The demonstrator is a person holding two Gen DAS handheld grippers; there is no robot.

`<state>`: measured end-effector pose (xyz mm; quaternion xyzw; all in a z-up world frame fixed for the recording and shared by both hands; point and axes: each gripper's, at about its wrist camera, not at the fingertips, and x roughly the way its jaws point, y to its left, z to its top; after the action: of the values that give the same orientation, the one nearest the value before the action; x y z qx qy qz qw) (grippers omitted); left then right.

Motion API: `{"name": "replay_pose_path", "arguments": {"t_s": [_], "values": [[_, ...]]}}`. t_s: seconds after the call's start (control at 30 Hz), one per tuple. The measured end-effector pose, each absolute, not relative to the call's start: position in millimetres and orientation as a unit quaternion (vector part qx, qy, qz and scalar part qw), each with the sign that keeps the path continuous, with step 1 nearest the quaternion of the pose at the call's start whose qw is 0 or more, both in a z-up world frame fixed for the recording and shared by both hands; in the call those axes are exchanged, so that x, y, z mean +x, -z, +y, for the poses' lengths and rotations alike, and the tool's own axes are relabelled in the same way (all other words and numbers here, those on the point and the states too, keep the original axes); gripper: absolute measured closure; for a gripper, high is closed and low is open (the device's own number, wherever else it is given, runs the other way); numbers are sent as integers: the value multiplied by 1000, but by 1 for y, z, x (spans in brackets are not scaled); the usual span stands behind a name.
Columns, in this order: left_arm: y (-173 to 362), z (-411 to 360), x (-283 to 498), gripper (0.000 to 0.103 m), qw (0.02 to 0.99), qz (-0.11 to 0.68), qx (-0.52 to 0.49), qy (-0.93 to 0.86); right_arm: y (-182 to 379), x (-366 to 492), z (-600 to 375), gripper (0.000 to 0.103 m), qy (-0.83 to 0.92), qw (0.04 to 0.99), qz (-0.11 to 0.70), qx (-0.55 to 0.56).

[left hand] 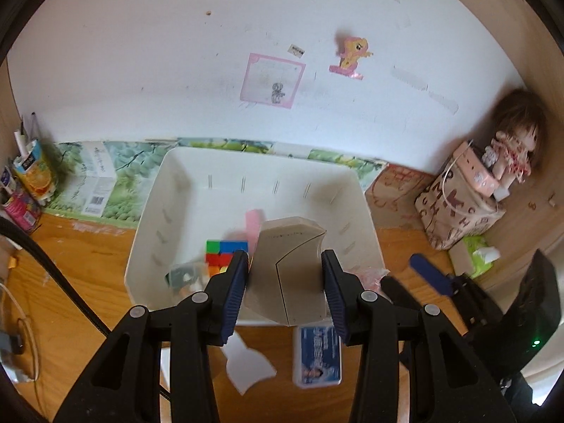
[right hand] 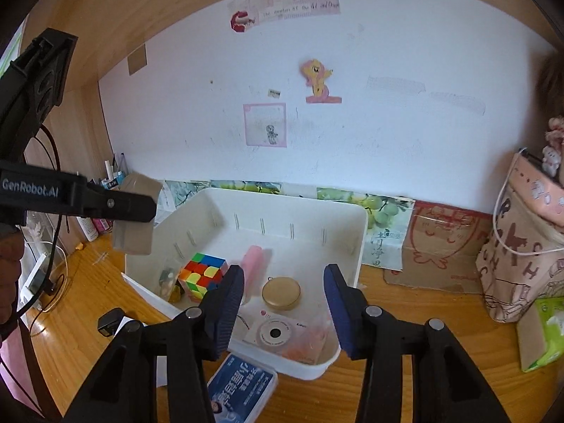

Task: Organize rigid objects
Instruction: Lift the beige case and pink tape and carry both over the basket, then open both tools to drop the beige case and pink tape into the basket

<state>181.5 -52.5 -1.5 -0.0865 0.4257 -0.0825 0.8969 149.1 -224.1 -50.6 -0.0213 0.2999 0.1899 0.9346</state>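
Note:
My left gripper [left hand: 285,275] is shut on a beige angular box [left hand: 287,271] and holds it above the near edge of the white bin [left hand: 246,165]. The right wrist view shows that gripper [right hand: 141,208] with the beige box [right hand: 135,211] up at the left of the bin [right hand: 352,246]. In the bin lie a colour cube [right hand: 202,275], a pink tube [right hand: 253,264], a round gold tin [right hand: 281,292], a white toy camera [right hand: 273,333] and small items. My right gripper [right hand: 283,303] is open and empty over the bin's near side.
A blue-and-white card box [right hand: 239,393] lies on the wooden desk in front of the bin, a white scrap [left hand: 248,365] beside it. A patterned bag [right hand: 521,246] with a doll [left hand: 511,148], a green tissue pack [right hand: 544,335], and cartons [left hand: 31,176] stand around.

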Motion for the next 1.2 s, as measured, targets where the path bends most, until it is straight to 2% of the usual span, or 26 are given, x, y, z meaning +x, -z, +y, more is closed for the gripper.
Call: {"name": "replay_pose_path", "arguments": {"t_s": [0.23, 0.6, 0.87, 1.03, 1.2], "values": [[6, -48, 190, 57, 915, 381, -90, 99, 69, 165, -219, 56, -198, 925, 325, -5], [9, -40, 191, 56, 926, 355, -95, 87, 72, 166, -216, 56, -207, 919, 334, 5], [-10, -34, 171, 44, 937, 324, -101, 85, 54, 154, -219, 56, -209, 924, 321, 16], [-26, -28, 151, 42, 946, 300, -97, 82, 39, 140, -221, 55, -207, 929, 306, 23], [-44, -22, 125, 42, 955, 275, -85, 75, 21, 119, -224, 42, -205, 938, 277, 27]]}}
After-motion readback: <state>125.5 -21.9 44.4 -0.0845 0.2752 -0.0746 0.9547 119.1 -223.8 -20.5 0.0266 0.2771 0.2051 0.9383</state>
